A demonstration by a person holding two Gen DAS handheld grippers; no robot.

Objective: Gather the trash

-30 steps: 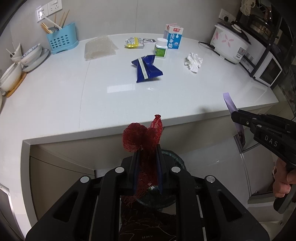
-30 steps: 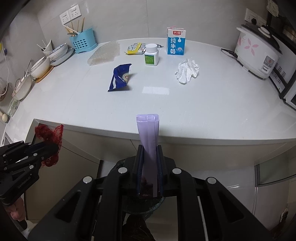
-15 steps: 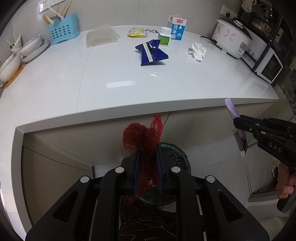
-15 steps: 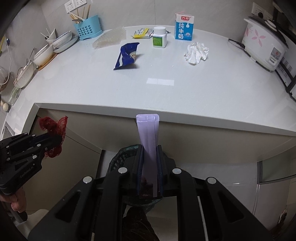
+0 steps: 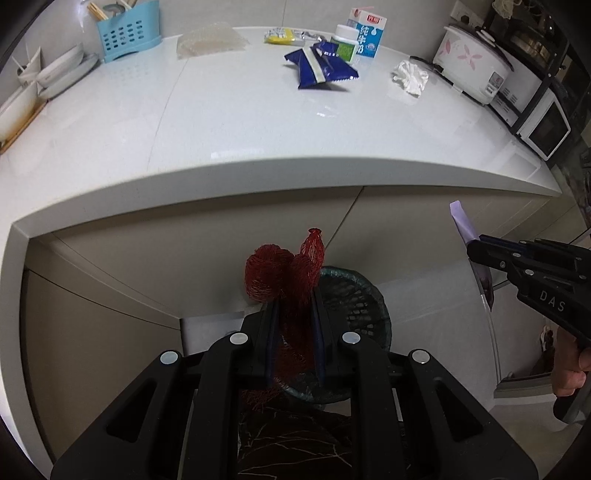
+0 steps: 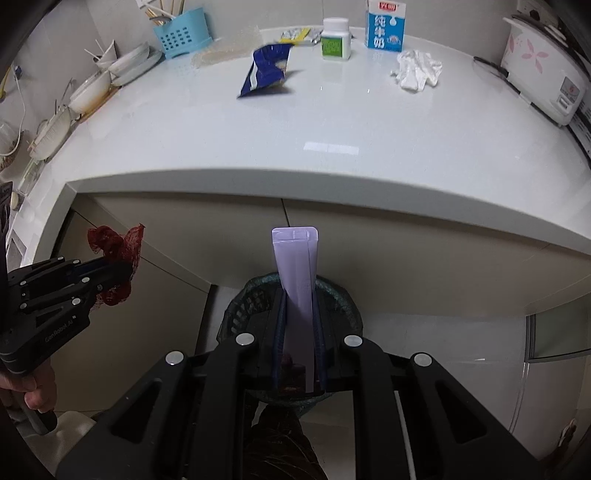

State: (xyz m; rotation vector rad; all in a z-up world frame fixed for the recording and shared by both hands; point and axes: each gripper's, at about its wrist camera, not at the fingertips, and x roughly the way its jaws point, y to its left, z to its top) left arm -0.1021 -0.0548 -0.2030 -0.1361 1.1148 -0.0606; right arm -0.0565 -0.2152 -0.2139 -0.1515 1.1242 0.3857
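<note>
My left gripper [image 5: 294, 308] is shut on a bunched red mesh net [image 5: 284, 275], which sticks up past the fingertips; the same net [image 6: 116, 247] shows at the left of the right wrist view. My right gripper [image 6: 299, 308] is shut on a flat lilac sachet [image 6: 296, 266], seen edge-on as the lilac sachet [image 5: 466, 227] in the left wrist view. Both grippers point down over a dark mesh waste bin [image 5: 364, 299] on the floor in front of the counter cabinets; the bin [image 6: 240, 314] lies right under the sachet.
On the white counter [image 5: 258, 122] lie a blue snack wrapper [image 5: 321, 68], a crumpled white tissue [image 5: 410, 75], a milk carton [image 5: 369, 33], a green-labelled pill bottle [image 6: 335, 40], a yellow packet [image 5: 280, 35] and bubble wrap [image 5: 207, 40]. A rice cooker [image 5: 476, 74] stands right, dishes [image 5: 55, 74] left.
Both grippers have sunk below the counter edge toward the bin, each still gripping its item. The counter now sits higher in both views and more of the bin shows.
</note>
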